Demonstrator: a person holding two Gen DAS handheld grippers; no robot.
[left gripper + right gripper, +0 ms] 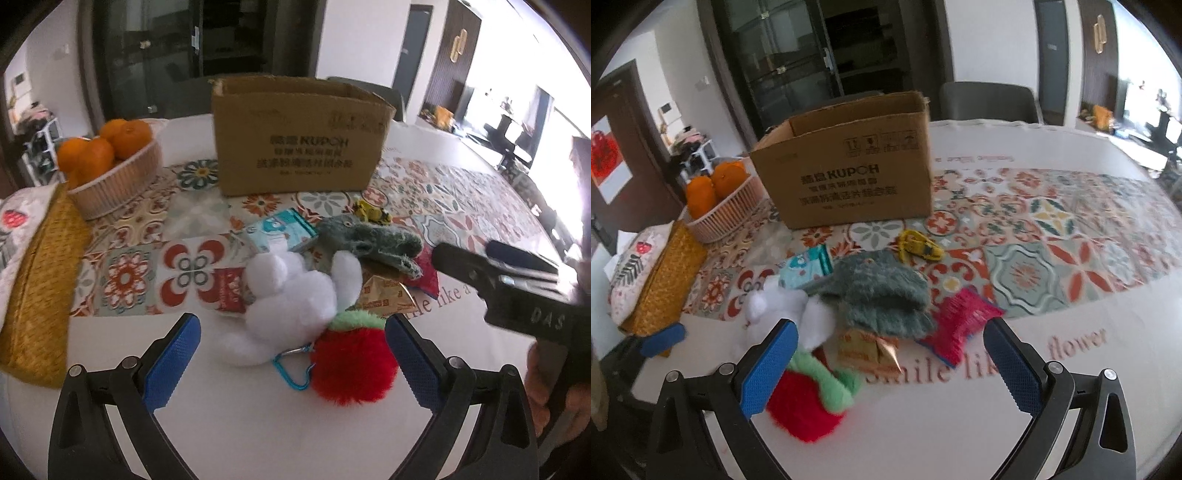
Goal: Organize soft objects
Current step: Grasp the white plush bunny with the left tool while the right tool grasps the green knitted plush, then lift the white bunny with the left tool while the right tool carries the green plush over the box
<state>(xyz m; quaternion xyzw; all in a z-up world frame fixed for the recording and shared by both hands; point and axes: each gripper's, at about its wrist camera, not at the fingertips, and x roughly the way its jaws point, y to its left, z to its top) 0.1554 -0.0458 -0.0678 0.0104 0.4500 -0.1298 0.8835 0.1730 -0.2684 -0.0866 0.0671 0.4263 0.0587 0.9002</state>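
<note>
While both grippers' fingers (173, 363) are spread, the strawberry plush (352, 363) lies between the left pair.

Cardboard box (299, 140) behind the plush pile (295, 295), fruit basket (114, 184) left of the box.

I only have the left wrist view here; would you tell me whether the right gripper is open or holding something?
Observer: The right gripper is open and holds nothing.
Operator: Thank you. What is the red thing half hidden under the green plush?
Observer: A red mesh-textured pouch with a blue edge, lying on the table just right of the green plush.
Operator: And where is the strawberry plush relative to that gripper?
Observer: The strawberry plush lies at the gripper's left finger, partly hidden behind its blue pad.
</note>
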